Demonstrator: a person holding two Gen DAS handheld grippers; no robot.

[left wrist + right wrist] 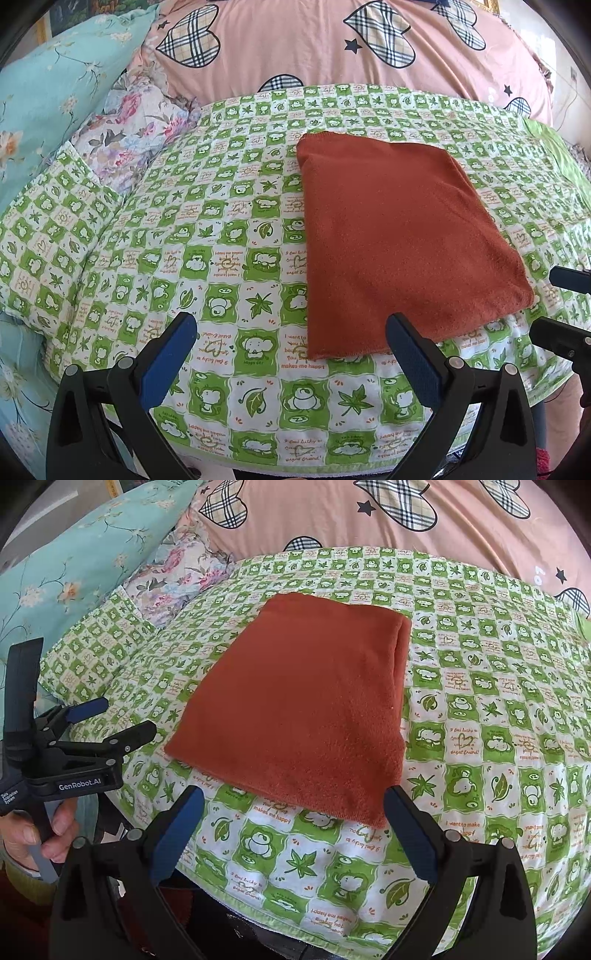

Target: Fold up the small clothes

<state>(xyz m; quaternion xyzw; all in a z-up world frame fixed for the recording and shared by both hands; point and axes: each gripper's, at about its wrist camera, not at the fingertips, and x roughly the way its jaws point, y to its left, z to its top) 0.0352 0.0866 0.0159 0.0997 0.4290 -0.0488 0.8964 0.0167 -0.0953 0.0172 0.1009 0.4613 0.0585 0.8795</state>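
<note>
Green checked bedcover (229, 229) | rust cloth (388, 236) folded, near front edge | left tongs (291, 354) and right tongs (293, 827) spread, empty | fold looks finished; next, set aside.

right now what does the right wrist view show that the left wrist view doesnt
Only the right wrist view shows the whole left gripper from the side and the hand holding it. Only the left wrist view shows the right gripper entering at its edge. Both show the folded rust-red cloth lying flat on the green checked sheet, ungripped, with both grippers open.
</note>
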